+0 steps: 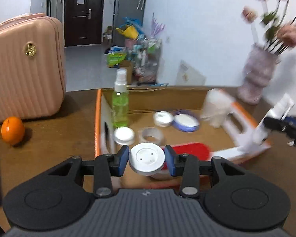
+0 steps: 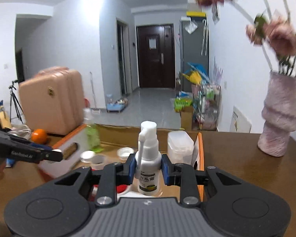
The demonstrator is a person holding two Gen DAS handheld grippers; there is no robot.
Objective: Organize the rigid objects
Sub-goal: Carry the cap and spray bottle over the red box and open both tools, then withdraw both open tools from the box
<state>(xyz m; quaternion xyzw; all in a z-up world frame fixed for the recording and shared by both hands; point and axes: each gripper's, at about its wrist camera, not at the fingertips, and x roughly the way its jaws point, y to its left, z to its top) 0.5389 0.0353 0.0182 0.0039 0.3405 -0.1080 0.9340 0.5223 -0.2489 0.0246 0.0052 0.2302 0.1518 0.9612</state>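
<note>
Right wrist: spray bottle (image 2: 148,169), label perhaps "西瓜霜"

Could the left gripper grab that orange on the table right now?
Probably not yet: the left gripper is already shut on a white round jar. The orange sits in the open beside the cardboard box, with nothing blocking it.

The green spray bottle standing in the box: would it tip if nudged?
Probably. The green bottle is tall and narrow on a small base, so a nudge near its white cap could topple it. It looks like thin, clear plastic, likely light. Once down, its round body might roll across the box floor.
</note>
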